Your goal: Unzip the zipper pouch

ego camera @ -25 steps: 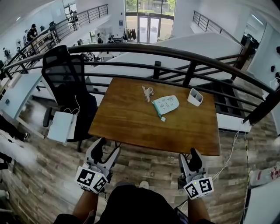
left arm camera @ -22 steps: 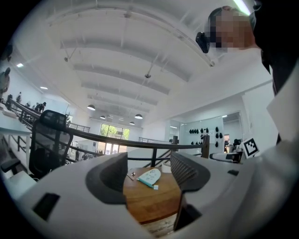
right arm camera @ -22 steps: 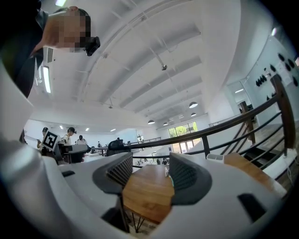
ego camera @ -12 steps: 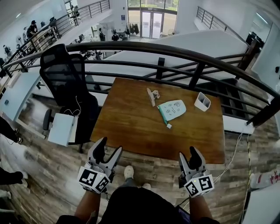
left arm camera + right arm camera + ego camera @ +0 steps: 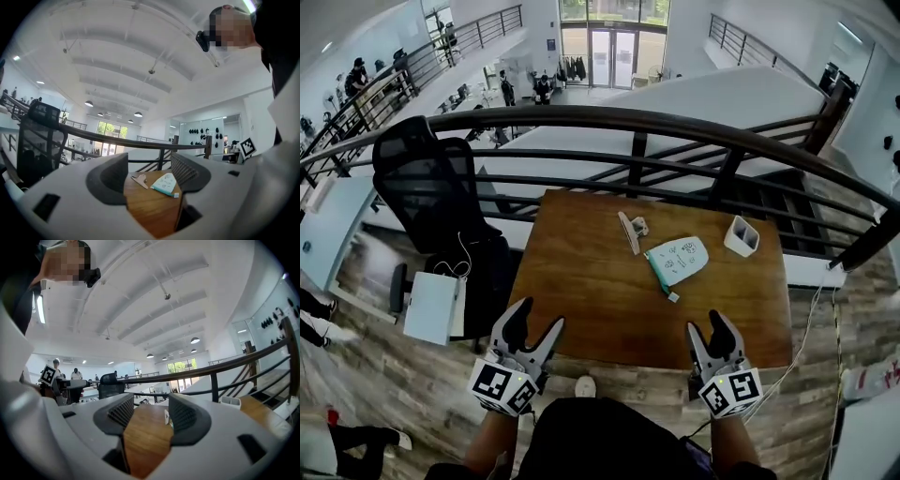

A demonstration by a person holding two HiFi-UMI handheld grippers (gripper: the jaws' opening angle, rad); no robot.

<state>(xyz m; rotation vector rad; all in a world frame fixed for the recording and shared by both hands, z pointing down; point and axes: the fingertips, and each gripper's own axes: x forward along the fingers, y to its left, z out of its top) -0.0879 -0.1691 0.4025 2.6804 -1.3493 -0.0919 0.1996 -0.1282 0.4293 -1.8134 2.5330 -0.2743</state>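
Well ahead of both jaws: pouch (image 5: pixel 682 258) on table (image 5: pixel 581 300).
Left gripper (image 5: pixel 537 316) spread, right gripper (image 5: pixel 709 325) closing, both empty; pouch looks soft, light, so pinch its zipper tab (image 5: pixel 673 297).

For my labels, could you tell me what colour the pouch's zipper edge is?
Zipper edge: teal, clearest in head view.

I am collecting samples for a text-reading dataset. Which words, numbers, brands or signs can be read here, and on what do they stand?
No word or number can be read.
Zipper pouch: small dark print, too small to read.
Left gripper, cube: black-and-white square marker, no letters.
Right gripper, jaws closing with nothing between them, cube: a like marker.
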